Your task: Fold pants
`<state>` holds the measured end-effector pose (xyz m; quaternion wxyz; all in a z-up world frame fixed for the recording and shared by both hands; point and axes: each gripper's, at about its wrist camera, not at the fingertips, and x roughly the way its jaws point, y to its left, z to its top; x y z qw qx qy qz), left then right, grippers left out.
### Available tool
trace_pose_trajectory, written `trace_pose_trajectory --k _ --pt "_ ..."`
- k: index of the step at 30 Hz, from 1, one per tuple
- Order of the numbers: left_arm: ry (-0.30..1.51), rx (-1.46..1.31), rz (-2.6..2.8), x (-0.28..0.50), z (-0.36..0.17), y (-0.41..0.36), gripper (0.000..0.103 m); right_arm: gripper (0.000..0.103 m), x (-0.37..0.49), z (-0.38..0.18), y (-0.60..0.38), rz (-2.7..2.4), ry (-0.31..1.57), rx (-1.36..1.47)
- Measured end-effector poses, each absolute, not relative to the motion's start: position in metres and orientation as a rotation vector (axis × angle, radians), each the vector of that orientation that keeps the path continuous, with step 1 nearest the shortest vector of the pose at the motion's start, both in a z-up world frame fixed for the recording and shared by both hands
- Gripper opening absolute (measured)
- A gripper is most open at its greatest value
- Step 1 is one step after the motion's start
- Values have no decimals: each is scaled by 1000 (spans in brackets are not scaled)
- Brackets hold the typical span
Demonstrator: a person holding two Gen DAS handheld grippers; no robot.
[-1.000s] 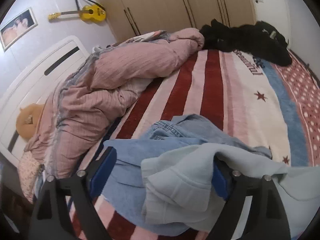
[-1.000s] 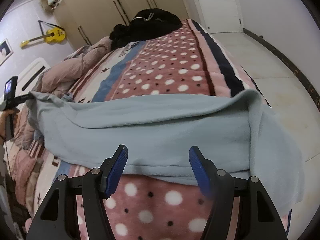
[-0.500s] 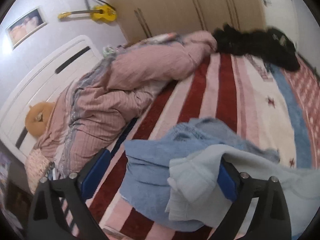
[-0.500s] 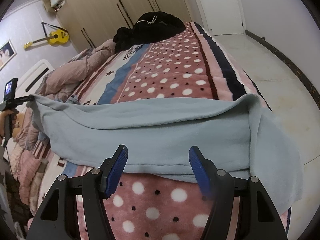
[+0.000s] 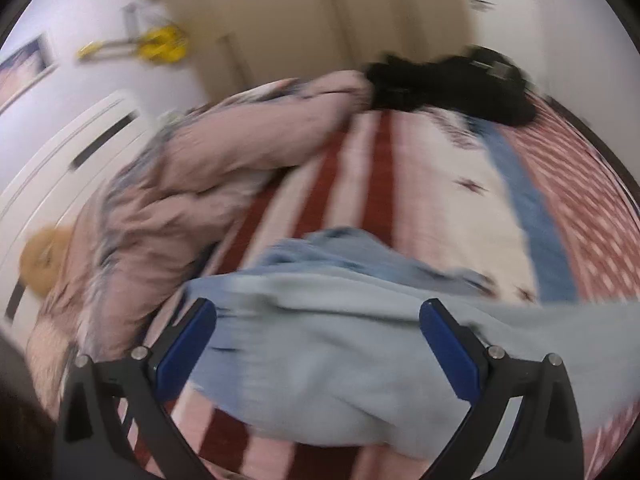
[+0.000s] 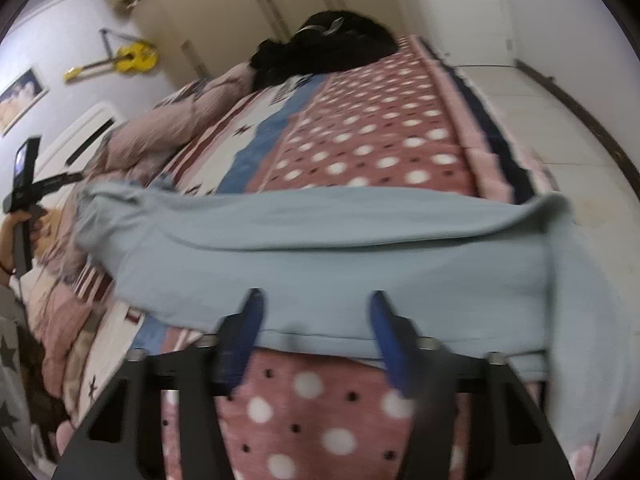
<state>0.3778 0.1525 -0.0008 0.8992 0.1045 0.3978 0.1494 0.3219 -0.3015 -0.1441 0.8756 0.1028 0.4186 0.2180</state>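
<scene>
I keep both my left gripper (image 5: 316, 344) and right gripper (image 6: 316, 338) spread wide, gripping nothing, because the light-blue pants (image 6: 320, 248) probably already lie flat across the bedspread (image 6: 360, 136) toward 12 o'clock.

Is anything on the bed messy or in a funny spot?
Yes. A pink quilt lies bunched in a heap on the striped blanket, and a pile of black clothes is dumped at the far end. The pale blue pants hang over the bed's edge, over darker blue jeans.
</scene>
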Motion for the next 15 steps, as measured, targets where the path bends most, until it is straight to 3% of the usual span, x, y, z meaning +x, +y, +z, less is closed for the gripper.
trace_pose_trajectory --k 4,9,15 --pt "955 235 3 368 -35 91 101 21 330 -149 -276 531 894 177" --pt "1099 339 -61 376 -96 49 101 20 348 -164 -249 524 935 109" --pt "1192 305 4 409 -138 57 100 17 379 -168 -246 452 941 75"
